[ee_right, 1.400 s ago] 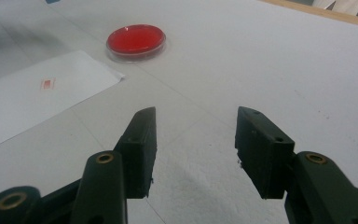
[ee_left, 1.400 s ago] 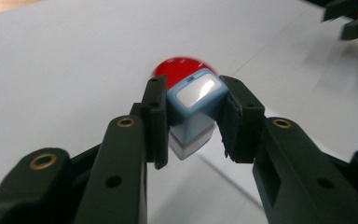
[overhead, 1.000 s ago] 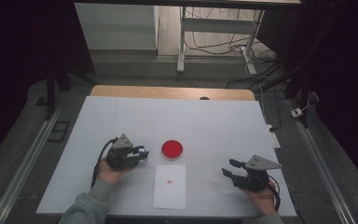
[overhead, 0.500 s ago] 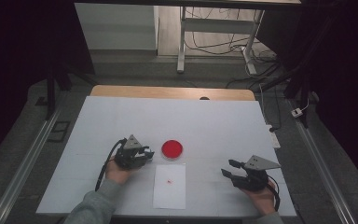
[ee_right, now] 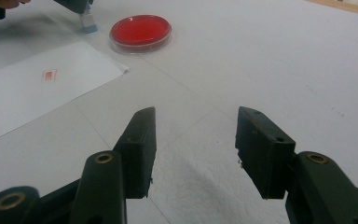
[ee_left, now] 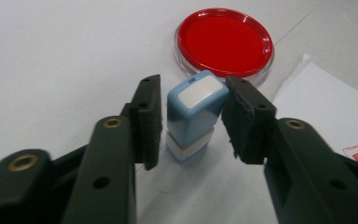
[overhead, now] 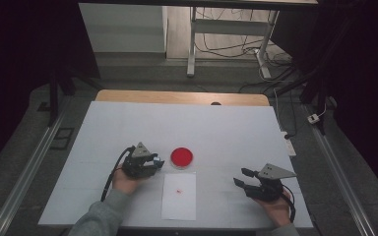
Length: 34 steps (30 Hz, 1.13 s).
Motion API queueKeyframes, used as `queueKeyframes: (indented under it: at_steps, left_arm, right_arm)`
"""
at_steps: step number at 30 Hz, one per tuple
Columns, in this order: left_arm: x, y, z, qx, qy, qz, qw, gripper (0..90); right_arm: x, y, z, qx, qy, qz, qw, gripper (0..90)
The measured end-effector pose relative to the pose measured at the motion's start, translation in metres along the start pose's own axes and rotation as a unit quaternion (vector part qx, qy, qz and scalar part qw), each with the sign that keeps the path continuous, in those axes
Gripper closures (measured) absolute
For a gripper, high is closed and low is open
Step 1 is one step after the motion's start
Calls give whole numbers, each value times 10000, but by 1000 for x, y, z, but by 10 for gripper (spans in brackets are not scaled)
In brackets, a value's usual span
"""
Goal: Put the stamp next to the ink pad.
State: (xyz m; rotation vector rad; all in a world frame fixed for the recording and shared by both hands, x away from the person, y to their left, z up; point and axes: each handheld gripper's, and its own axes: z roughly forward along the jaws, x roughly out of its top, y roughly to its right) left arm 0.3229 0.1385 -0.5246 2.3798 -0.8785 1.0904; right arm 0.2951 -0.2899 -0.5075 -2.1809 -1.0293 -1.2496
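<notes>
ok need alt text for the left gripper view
A small blue and white stamp stands upright on the white table between the left gripper's open black jaws, which have just been opening. Beyond it lies a round red ink pad; a white sheet with a red imprint lies at right.

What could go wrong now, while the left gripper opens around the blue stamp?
1. The left gripper has just been opening; the blue stamp leans against one pad and may tip over when it withdraws.
2. It stands right beside the red ink pad and the paper, so a fall could smear ink.
</notes>
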Motion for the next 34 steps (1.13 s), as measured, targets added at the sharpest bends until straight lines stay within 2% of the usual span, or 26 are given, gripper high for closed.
queueKeyframes:
  at_steps: [4, 7, 12, 15, 23, 28, 34]
  left_arm:
    - [1, 0, -8, 6, 133, -130, 9998, 367]
    - [-3, 1, -23, 10, 218, -67, 9997, 311]
    - [-14, 3, -52, -98, 403, -97, 9991, 304]
    - [-21, 6, -65, -148, 381, -56, 9991, 304]
    - [-45, 2, -90, -268, 353, -257, 9987, 296]
    - [-54, 1, -99, -280, 367, -298, 9985, 297]
    - [-54, 2, -99, -300, 368, -297, 9984, 297]
  right_arm:
    - [0, 0, 0, -4, 16, 13, 10000, 477]
    - [0, 0, -1, 3, 35, 17, 10000, 476]
    - [0, 1, -1, 10, 36, -2, 10000, 475]
    - [0, 1, -2, 12, 63, -11, 10000, 474]
    - [-1, 2, -3, -14, 40, -67, 10000, 474]
    - [-1, 1, -2, -60, 58, -103, 9999, 474]
    - [-1, 1, -3, -78, 78, -121, 9999, 474]
